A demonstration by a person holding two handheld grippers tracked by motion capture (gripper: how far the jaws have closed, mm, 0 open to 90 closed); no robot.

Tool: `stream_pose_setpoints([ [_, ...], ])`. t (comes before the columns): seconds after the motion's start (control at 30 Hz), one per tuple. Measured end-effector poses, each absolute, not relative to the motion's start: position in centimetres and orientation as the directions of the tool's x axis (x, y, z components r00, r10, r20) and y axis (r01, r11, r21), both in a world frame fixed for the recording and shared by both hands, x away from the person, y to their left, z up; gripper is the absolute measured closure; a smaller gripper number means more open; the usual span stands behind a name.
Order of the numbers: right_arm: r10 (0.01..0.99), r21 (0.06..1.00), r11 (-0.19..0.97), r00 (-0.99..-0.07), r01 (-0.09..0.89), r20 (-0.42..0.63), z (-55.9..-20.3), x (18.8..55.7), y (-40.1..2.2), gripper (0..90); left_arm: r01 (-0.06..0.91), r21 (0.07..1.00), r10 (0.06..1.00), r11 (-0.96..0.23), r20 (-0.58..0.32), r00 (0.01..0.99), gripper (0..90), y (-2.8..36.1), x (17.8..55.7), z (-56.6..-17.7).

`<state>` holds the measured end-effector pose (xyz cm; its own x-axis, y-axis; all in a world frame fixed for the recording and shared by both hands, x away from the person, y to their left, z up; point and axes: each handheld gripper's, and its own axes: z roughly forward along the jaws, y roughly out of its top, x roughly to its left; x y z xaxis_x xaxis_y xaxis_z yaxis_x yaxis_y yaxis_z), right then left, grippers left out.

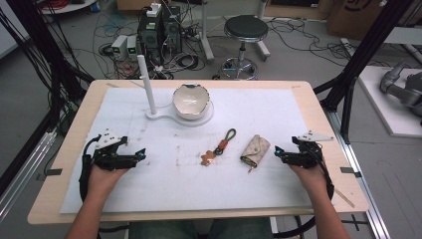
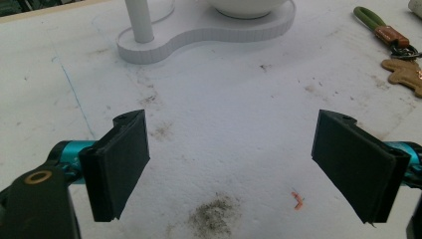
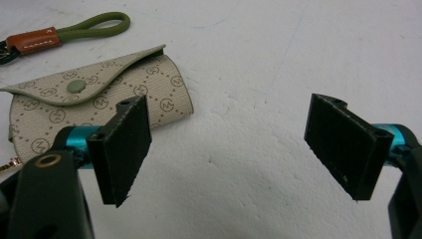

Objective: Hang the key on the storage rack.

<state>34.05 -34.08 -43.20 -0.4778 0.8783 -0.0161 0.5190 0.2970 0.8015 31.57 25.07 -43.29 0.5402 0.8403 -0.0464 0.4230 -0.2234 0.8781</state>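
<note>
A beige patterned key pouch (image 1: 256,148) lies on the white mat, right of centre; up close the pouch (image 3: 99,102) has a green snap. Left of it lies a keychain (image 1: 219,147) with a green loop, brown leather tab and a tan bear charm; its green loop (image 3: 99,22) and the keychain (image 2: 395,47) appear in both gripper views. My right gripper (image 1: 278,152) is open just right of the pouch, nothing between its jaws. My left gripper (image 1: 139,154) rests open at the mat's left, holding nothing. The left gripper (image 2: 231,167) faces bare mat, the right gripper (image 3: 229,149) too.
A white stand (image 1: 179,117) with an upright post (image 1: 147,82) and a cream bowl (image 1: 189,99) sits at the mat's back centre. The mat (image 1: 164,184) carries dirty smudges. Beyond the table are a stool (image 1: 245,30), cables and electronics on the floor.
</note>
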Motion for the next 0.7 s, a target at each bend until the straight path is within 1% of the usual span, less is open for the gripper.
stream_pose_setpoints([
  [0.17, 0.881, 0.801, 0.288, -0.473, 0.525, -0.007, -43.27, 34.03, -34.17, 18.9, 0.427, 0.878, 0.844, -0.217, -0.051, 0.534, 14.9, 25.14, 31.59, -43.27],
  [0.4, 0.878, 0.796, 0.303, -0.477, 0.524, -0.021, -43.29, 33.79, -34.26, 18.9, 0.426, 0.873, 0.834, -0.237, -0.042, 0.550, 14.9, 24.55, 31.60, -43.31],
  [0.7, 0.876, 0.794, 0.303, -0.481, 0.527, -0.014, -43.33, 33.58, -33.87, 18.9, 0.423, 0.876, 0.830, -0.231, -0.050, 0.555, 14.9, 24.42, 31.44, -43.18],
])
